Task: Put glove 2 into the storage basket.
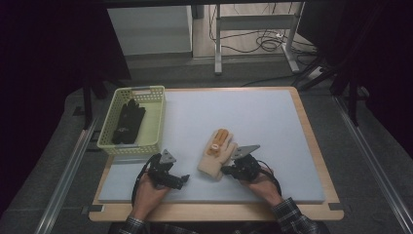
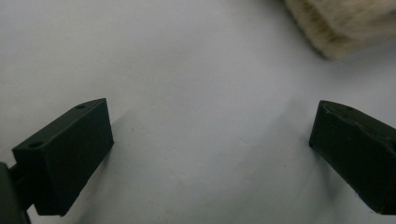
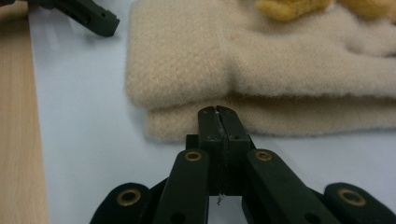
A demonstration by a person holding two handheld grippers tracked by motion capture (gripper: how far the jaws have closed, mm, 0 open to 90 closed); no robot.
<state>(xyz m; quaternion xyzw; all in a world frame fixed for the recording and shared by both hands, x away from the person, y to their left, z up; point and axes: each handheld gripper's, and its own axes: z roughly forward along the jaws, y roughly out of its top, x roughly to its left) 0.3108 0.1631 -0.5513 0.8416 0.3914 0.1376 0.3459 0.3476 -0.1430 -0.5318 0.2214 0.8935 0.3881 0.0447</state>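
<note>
While its two black jaws are pressed flat together with nothing between them, the right gripper (image 3: pixel 218 111) points its tips at the cuff edge of the cream glove (image 3: pixel 261 70), so close that I cannot tell whether they touch the knit. In the high view this right gripper (image 1: pixel 228 170) sits at the glove's near right side, toward the tabletop's near edge. The one cream glove (image 1: pixel 217 156) lies flat a little right of the middle of the near half of the pale mat (image 1: pixel 253 117), its orange-padded fingers aimed at the far edge. The left gripper (image 1: pixel 183 178) rests on the mat just left of the glove, close to the near edge; in the left gripper view its jaws stand wide apart over bare mat, gripping nothing, with the glove's cuff (image 2: pixel 343 25) ahead of them. One yellow basket (image 1: pixel 154 127) stands at the mat's left edge, holding one pile of black gloves (image 1: pixel 127 122), too dark to count.
</note>
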